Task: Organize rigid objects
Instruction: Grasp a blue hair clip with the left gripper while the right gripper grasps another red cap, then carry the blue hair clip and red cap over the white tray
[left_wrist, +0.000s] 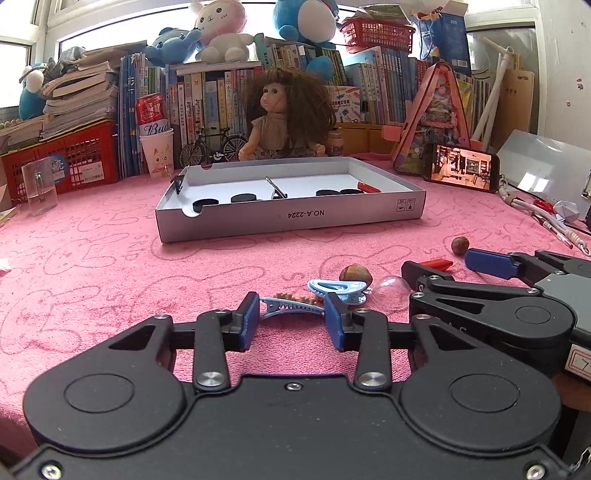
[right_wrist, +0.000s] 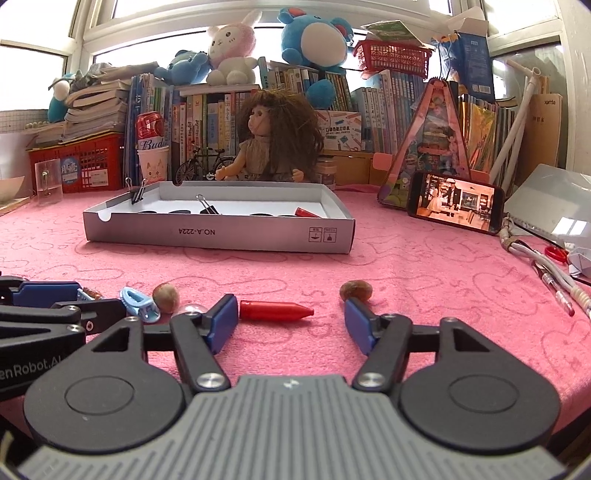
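Note:
My left gripper (left_wrist: 291, 314) is open, low over the pink cloth, its fingers either side of a light blue toothed hair clip (left_wrist: 290, 305). Just beyond lie a second blue clip (left_wrist: 338, 290), a brown nut (left_wrist: 355, 274) and a clear dome (left_wrist: 389, 293). My right gripper (right_wrist: 291, 317) is open, with a red crayon (right_wrist: 275, 310) lying between its fingers and a nut (right_wrist: 356, 290) by the right fingertip. The white box (left_wrist: 291, 216) (right_wrist: 221, 236) farther back holds black discs, binder clips and a red crayon.
Another nut (left_wrist: 460, 245) lies to the right. A phone (right_wrist: 456, 206), pens and cables (right_wrist: 554, 288) sit at the right. A doll (right_wrist: 275, 140), books, a red basket (left_wrist: 70, 162) and a clear cup (left_wrist: 38, 184) line the back.

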